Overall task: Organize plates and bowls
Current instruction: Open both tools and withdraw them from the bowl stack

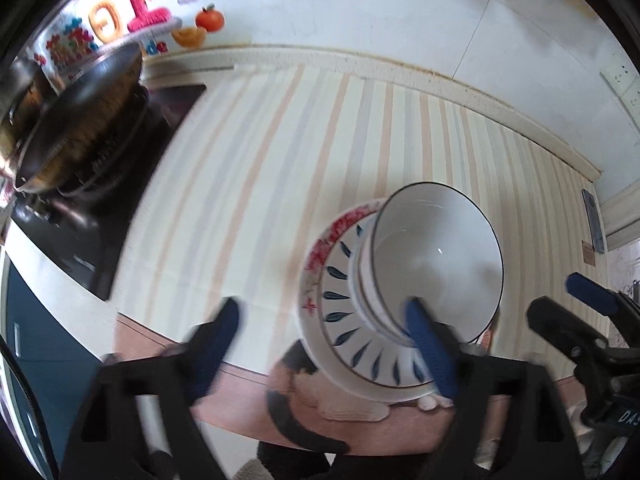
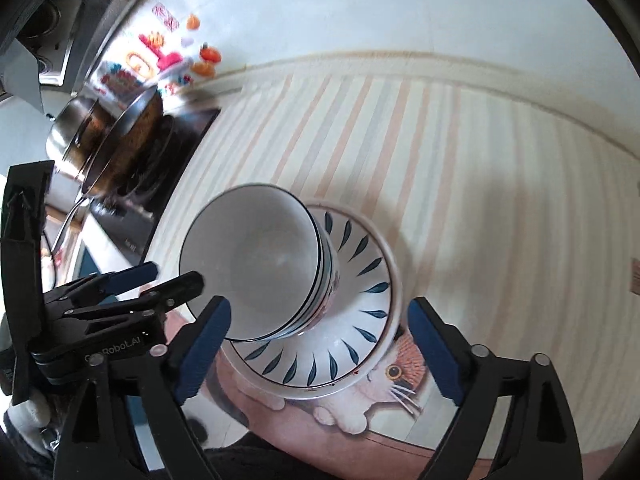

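Both the left gripper [image 1: 324, 344] and the right gripper [image 2: 318, 350] are hovering agape, holding nothing. Just beyond, white dark-rimmed nested bowls [image 2: 256, 264] are sitting on leaf-patterned white plates [image 2: 360, 320] atop the striped mat [image 2: 480, 180] (stacking apparently finished); next, likely withdrawing without bumping it.

Both pictures are bright, with soft daylight and no hard glare. In the left wrist view the wok [image 1: 76, 120] and the wall stickers [image 1: 132, 16] are smeared by motion blur, and the left tongs [image 1: 324, 344] are also soft. A small highlight shines inside the top bowl [image 1: 440, 256]. In the right wrist view the plate [image 2: 360, 280] throws a weak shadow on the striped mat [image 2: 460, 160]. The fisheye lens bends the counter edge and darkens all corners.
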`<state>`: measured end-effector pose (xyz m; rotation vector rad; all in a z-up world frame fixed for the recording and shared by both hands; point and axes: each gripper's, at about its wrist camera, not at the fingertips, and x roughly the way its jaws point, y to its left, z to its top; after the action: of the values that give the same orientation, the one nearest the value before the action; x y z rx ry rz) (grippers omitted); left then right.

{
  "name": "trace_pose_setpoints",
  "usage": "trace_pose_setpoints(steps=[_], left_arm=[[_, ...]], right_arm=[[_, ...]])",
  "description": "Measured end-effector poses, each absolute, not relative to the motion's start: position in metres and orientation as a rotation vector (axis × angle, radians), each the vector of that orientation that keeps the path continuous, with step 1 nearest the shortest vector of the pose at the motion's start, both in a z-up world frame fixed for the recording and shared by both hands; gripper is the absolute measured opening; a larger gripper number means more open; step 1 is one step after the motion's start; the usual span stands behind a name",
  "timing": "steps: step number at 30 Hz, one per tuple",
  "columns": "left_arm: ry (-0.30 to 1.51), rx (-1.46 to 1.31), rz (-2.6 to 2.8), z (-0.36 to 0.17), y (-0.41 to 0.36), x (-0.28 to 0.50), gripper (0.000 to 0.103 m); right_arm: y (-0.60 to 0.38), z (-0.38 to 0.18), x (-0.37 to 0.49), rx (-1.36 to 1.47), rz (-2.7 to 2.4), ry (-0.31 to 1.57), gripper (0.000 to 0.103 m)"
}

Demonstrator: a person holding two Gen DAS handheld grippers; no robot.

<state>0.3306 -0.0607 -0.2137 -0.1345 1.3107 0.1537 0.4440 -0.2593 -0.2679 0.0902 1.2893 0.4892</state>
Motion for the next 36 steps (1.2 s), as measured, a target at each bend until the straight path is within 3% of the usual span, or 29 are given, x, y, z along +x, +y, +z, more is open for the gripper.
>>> trace_pose_setpoints(steps=[13, 21, 24, 36], left_arm=[[1.147, -0.039, 0.034, -0.152, -0.042, 0.293, 0.093], [1.003, -0.016, -0.011, -0.096, -0.044, 0.245, 0.093], [0.976, -0.023, -0.007, -0.081, -0.042, 0.23, 0.101], [0.888, -0.041, 0.032, -0.037, -0.046, 0.14, 0.101]], right_arm=[[-0.255, -0.212, 0.378, 0.151, 0.24, 1.153, 0.101], [-0.25, -0.162, 0.325, 0.173, 0.179, 1.061, 0.101], [-0.249, -0.141, 0.304, 0.154, 0.169, 1.02, 0.101], [-0.256, -0.072, 0.207, 0.136, 0.196, 0.899, 0.101]])
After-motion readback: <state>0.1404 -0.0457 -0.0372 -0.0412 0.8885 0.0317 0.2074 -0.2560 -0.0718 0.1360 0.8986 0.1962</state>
